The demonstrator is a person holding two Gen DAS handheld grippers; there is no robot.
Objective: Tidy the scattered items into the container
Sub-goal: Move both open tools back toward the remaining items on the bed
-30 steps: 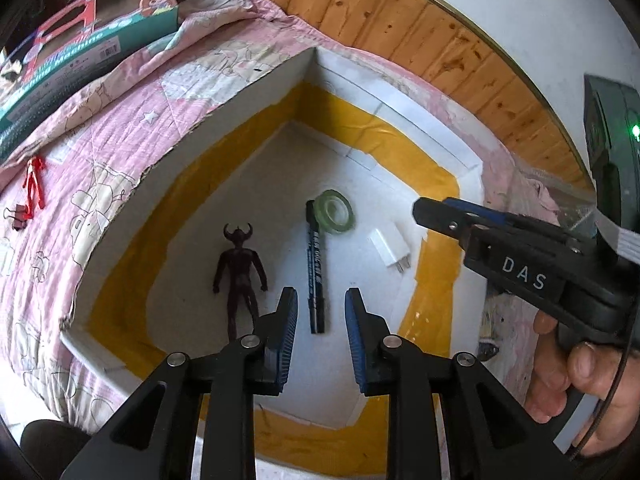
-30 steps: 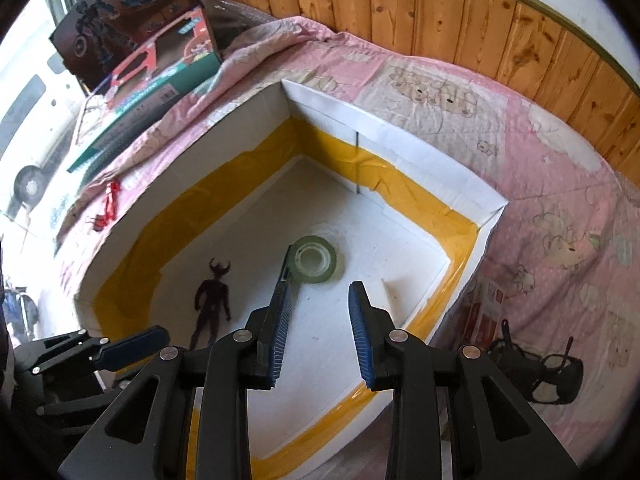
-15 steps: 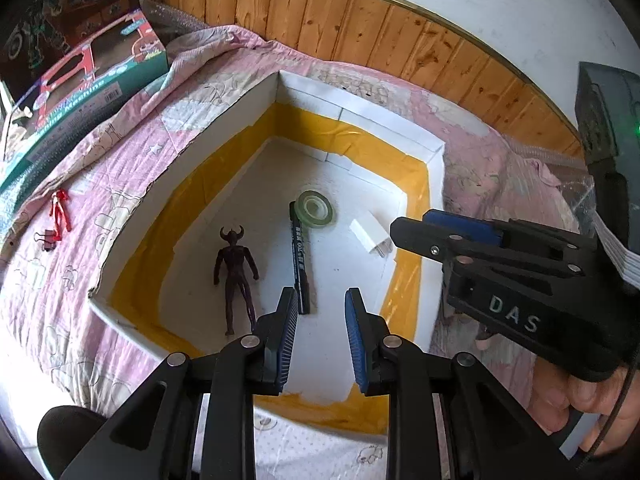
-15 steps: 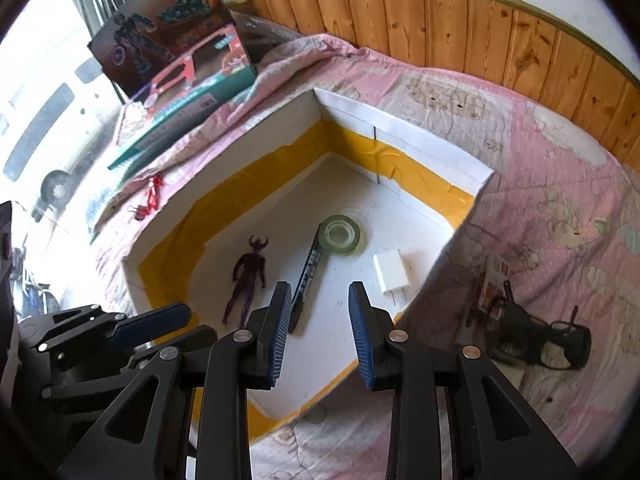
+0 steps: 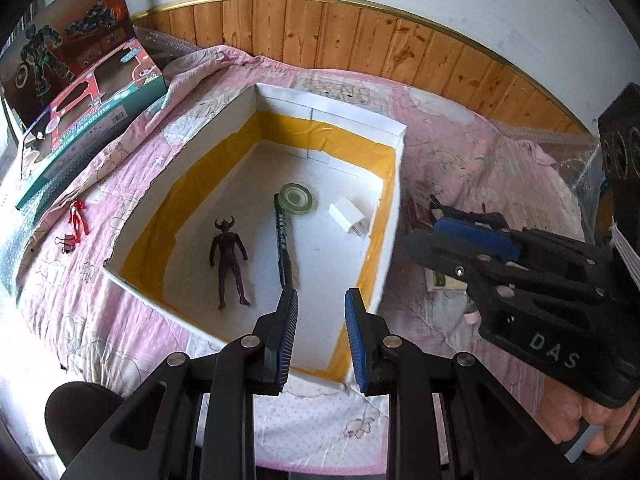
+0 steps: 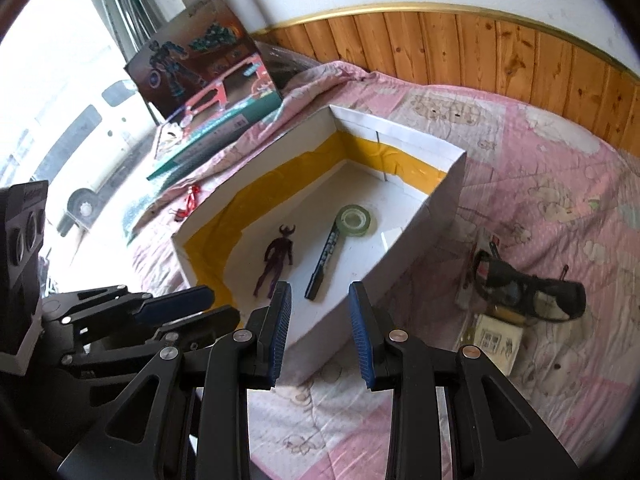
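Fingers (image 5: 287, 320) of both our grippers stand narrowly apart and empty above the box (image 5: 394, 216), where figure (image 5: 228, 258), pen (image 5: 283, 248), tape (image 5: 296, 197) and charger (image 5: 347, 215) lie.

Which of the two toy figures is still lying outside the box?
The small red figure, lying on the pink quilt left of the box; the dark horned figure lies inside it.
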